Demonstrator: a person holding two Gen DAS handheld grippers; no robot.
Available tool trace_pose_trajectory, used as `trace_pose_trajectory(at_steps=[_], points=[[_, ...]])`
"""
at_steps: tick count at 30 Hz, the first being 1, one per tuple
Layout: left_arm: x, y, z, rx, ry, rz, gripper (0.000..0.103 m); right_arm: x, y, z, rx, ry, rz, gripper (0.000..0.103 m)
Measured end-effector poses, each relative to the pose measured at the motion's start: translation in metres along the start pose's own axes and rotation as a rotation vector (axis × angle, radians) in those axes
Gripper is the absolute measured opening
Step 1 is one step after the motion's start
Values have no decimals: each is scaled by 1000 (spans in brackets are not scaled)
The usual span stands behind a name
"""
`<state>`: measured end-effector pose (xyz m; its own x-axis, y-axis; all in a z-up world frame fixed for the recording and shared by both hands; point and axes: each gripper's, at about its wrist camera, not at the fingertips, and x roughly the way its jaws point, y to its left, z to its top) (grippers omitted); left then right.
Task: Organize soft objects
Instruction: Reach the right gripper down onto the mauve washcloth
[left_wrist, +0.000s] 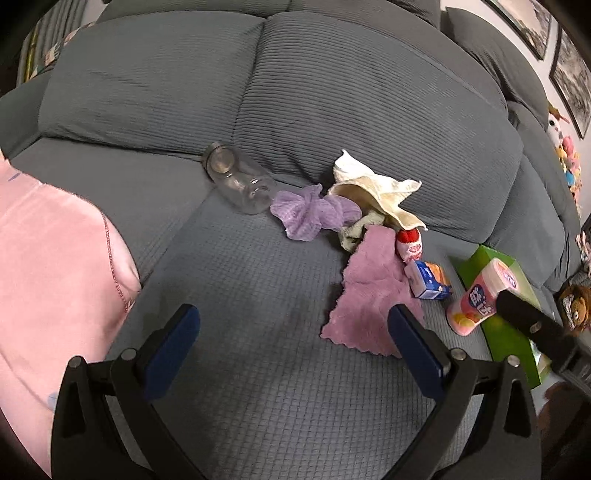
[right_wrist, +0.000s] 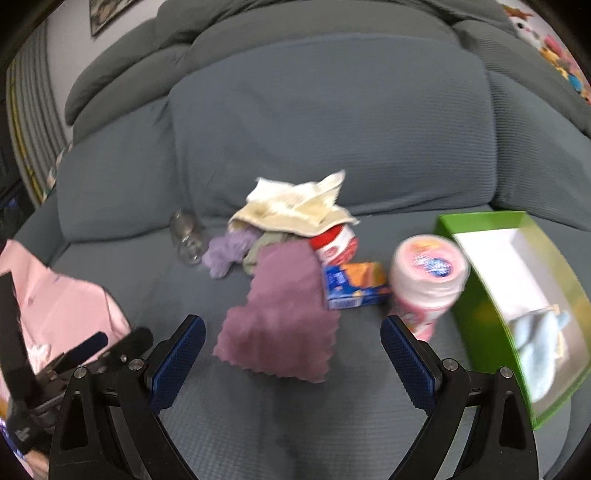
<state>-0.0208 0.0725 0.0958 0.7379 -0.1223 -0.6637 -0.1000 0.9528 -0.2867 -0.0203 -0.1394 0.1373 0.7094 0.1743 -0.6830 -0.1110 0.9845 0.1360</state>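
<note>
A pile of cloths lies on the grey sofa seat (left_wrist: 258, 369): a mauve cloth (left_wrist: 373, 302) (right_wrist: 280, 317) spread flat at the front, a lilac cloth (left_wrist: 310, 212) (right_wrist: 227, 251), a cream cloth (left_wrist: 373, 188) (right_wrist: 295, 206) on top, and a pale green one (left_wrist: 356, 230) under it. A green box (right_wrist: 480, 314) (left_wrist: 506, 332) at the right holds a light blue cloth (right_wrist: 539, 350). My left gripper (left_wrist: 293, 325) is open above the bare seat, left of the mauve cloth. My right gripper (right_wrist: 293, 334) is open, with the mauve cloth between and beyond its fingers.
A clear plastic bottle (left_wrist: 240, 181) lies at the seat's back. A red-and-white bottle (right_wrist: 334, 243), a blue-orange carton (right_wrist: 354, 284) and a pink tub (right_wrist: 424, 280) stand between the cloths and the box. A pink fabric (left_wrist: 55, 277) covers the left. Plush toys (left_wrist: 569, 162) sit far right.
</note>
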Motion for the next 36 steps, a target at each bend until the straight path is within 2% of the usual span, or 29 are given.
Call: trace_pose_trajectory(at_steps=[3, 5, 6, 8, 11, 13, 18, 23, 27, 29, 31, 33, 35, 36], points=[[2, 6, 3, -25, 12, 5, 100, 21, 10, -1, -21, 52, 12, 96], [6, 11, 4, -47, 22, 72, 99, 36, 16, -1, -30, 86, 16, 96], [7, 13, 4, -52, 21, 83, 100, 44, 18, -1, -34, 110, 8, 96], [9, 19, 5, -66, 27, 78, 100, 55, 22, -2, -52, 152, -13, 96], [9, 28, 7, -103, 31, 84, 100, 60, 25, 0, -73, 140, -51, 96], [11, 29, 6, -107, 41, 90, 100, 70, 30, 4, -103, 170, -80, 96], [17, 30, 7, -98, 59, 130, 100, 91, 43, 5, -136, 216, -90, 96], [8, 40, 10, -139, 10, 172, 100, 127, 52, -7, -209, 265, -136, 96], [9, 45, 11, -160, 19, 172, 100, 146, 54, -17, -228, 280, -145, 96], [11, 44, 10, -152, 27, 186, 100, 155, 49, -21, -190, 311, -103, 96], [14, 43, 11, -144, 29, 192, 100, 156, 43, -20, -150, 282, -73, 96], [13, 40, 10, -139, 27, 187, 100, 156, 45, -20, -192, 258, -78, 85], [13, 39, 9, -135, 27, 185, 100, 152, 47, -21, -200, 223, -78, 56], [13, 39, 9, -132, 30, 186, 100, 150, 48, -20, -209, 218, -77, 48]])
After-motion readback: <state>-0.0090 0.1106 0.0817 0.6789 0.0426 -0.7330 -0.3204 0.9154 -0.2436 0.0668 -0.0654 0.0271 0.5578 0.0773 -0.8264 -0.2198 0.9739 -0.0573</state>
